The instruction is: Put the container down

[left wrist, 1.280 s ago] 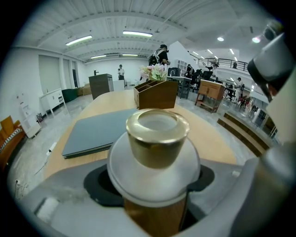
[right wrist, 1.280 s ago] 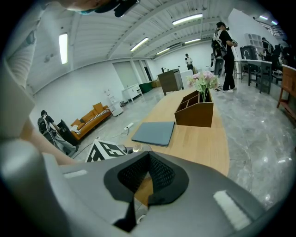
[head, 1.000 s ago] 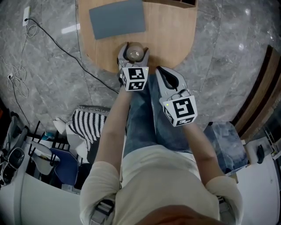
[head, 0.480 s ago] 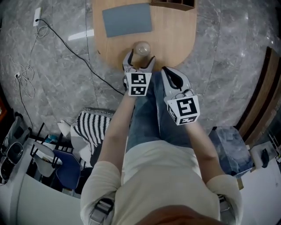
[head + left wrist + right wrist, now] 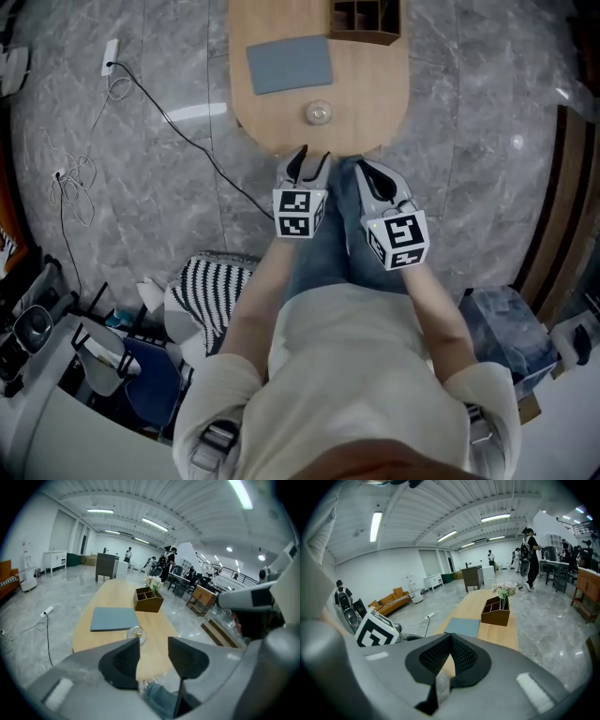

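One wooden counter, carrying one grey mat and one wooden organizer. Two grippers off near edge: left gripper half open, jaws just been closing, nothing between; right gripper closed, empty. One container upright on counter, just beyond left gripper, not touching.

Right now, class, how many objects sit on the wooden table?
3: glass container near the front edge, grey-blue mat behind it on the left, wooden organiser at the far end.
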A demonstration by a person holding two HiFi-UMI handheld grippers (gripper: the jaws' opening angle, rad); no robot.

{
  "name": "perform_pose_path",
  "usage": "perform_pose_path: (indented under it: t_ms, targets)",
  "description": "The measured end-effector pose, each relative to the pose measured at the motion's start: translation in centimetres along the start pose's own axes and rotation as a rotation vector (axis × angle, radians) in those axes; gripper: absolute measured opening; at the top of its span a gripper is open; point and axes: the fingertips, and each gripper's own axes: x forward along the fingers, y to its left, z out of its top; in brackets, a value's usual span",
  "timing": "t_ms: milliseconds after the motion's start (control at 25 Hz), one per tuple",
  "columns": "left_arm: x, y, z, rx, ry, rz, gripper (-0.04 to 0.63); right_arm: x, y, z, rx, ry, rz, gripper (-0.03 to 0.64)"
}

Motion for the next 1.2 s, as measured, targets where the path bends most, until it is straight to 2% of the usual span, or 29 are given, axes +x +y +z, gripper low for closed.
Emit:
perform_pose_path:
  t_ms: [120,200,320,560,800,1000,1200]
  targets:
    - [-3.0,-0.9,1.6,-0.008,-0.040,-0.029,0.110,-1.5,0.9,0.9,0.011,-0.021,-0.012,0.002]
    - [-5.1,-1.5,2.8,-0.001,-0.074,-0.042,0.092,-2.4,1.7,1.5,0.016,-0.033,-0.016,0.002]
    - [-8.2,-2.0,4.5,0.017,-0.111,-0.030,0.009,-3.9,2.9,2.6,0.016,-0.052,-0.016,0.002]
    - [-13.4,-3.1,6.5,0.023,-0.148,-0.050,0.003,-6.7,5.4,5.0,0.001,-0.098,0.006,0.002]
    - [-17.7,-4.1,6.6,0.038,-0.115,-0.030,0.003,-9.5,7.8,6.9,-0.021,-0.140,0.018,0.002]
    - [-20.1,-5.8,6.9,-0.029,-0.117,-0.101,0.003,-11.2,9.2,7.3,-0.020,-0.162,0.032,0.002]
    - [-22.0,-6.2,8.1,-0.021,-0.129,-0.105,0.003,-12.4,9.8,8.3,-0.033,-0.180,0.042,0.002]
